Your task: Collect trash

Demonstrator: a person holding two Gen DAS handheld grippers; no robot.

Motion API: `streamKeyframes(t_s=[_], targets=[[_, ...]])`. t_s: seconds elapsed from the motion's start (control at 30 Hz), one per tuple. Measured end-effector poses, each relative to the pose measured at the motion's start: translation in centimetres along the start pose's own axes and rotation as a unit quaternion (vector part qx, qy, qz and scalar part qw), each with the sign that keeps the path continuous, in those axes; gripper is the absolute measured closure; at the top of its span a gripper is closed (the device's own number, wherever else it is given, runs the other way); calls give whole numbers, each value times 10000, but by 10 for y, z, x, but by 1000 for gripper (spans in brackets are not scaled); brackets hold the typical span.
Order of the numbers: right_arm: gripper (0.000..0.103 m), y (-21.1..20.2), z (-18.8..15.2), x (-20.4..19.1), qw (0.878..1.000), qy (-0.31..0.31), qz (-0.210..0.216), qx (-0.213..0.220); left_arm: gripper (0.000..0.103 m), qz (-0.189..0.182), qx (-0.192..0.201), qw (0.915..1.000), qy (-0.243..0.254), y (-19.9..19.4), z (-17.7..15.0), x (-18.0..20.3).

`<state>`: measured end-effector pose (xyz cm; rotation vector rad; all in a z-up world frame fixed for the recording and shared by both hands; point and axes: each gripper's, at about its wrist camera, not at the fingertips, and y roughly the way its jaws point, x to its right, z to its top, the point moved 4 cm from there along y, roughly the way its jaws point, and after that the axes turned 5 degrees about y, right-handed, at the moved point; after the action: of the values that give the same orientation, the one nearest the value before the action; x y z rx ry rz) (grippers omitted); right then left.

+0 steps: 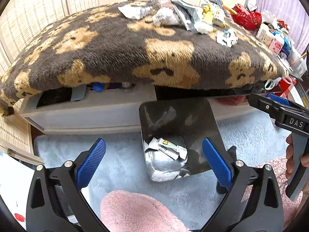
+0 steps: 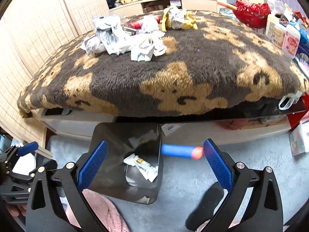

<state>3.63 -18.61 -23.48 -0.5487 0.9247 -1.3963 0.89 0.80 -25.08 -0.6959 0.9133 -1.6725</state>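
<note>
Closest to us, both grippers hang above the floor with nothing in them. Our left gripper (image 1: 154, 162) has its blue pads spread wide apart, and our right gripper (image 2: 154, 162) is spread just as wide.

Just beyond the fingers, a shiny dark bin (image 1: 210, 135) stands on the pale rug (image 1: 119, 154), pushed up near the low table's edge, likely so trash has only a short way to drop. A few crumpled wrappers (image 1: 170, 148) already lie at its bottom. In the right wrist view a blurred blue foam dart with an orange tip (image 2: 181, 151) appears between the bin's rim and the right finger; we cannot tell whether it is falling or lying on the rug.

Farther on, the table is draped in a brown bear-print blanket (image 1: 119, 46). At its far side sits the remaining trash pile (image 2: 125, 36): plastic bags, white paper scraps, a yellow wrapper. A red basket (image 2: 251, 13) and cartons stand at the far right corner, well apart from the pile. We judge most of the collecting is yet to do.
</note>
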Motion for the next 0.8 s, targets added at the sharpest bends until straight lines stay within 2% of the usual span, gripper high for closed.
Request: streamKeyframes(t_s=[0.4,0.8], targets=[[3,-13,39,-7,9994,-116,3,314,8,67,411,9990,-143,-15,39,-19],[3,-4,83,-8,9980,-55,15,626,8,-49,642,9979,-97,-9,85,-13]])
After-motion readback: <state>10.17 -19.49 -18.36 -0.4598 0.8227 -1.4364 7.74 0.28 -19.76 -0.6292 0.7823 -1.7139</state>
